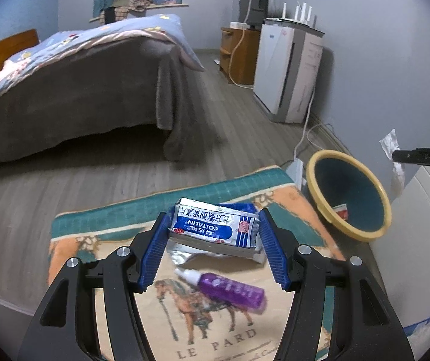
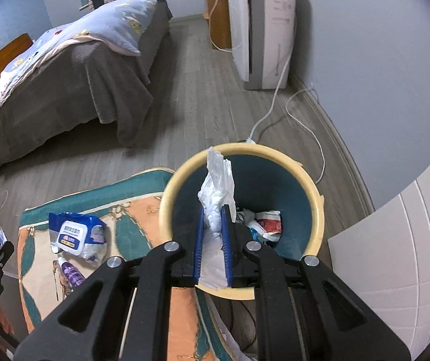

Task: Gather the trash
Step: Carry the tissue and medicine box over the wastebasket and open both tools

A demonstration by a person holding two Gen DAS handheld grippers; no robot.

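My left gripper [image 1: 213, 221] is shut on a blue-and-silver medicine packet [image 1: 215, 228] and holds it above the patterned mat [image 1: 100, 225]. A purple spray bottle [image 1: 230, 290] lies on the mat below it. My right gripper [image 2: 213, 225] is shut on a crumpled white tissue [image 2: 216, 189] and holds it over the teal bin with a cream rim [image 2: 317, 225]. The bin [image 1: 350, 192] stands right of the mat and holds several scraps [image 2: 267, 222]. A blue wet-wipes pack [image 2: 78, 234] and the spray bottle [image 2: 70, 272] lie on the mat [image 2: 130, 231] in the right wrist view.
A bed [image 1: 79, 90] with a grey blanket stands at the left. A white air purifier [image 1: 287, 72] stands against the right wall with white cables [image 2: 275, 102] on the wooden floor. A white cabinet [image 2: 395, 255] is at the right.
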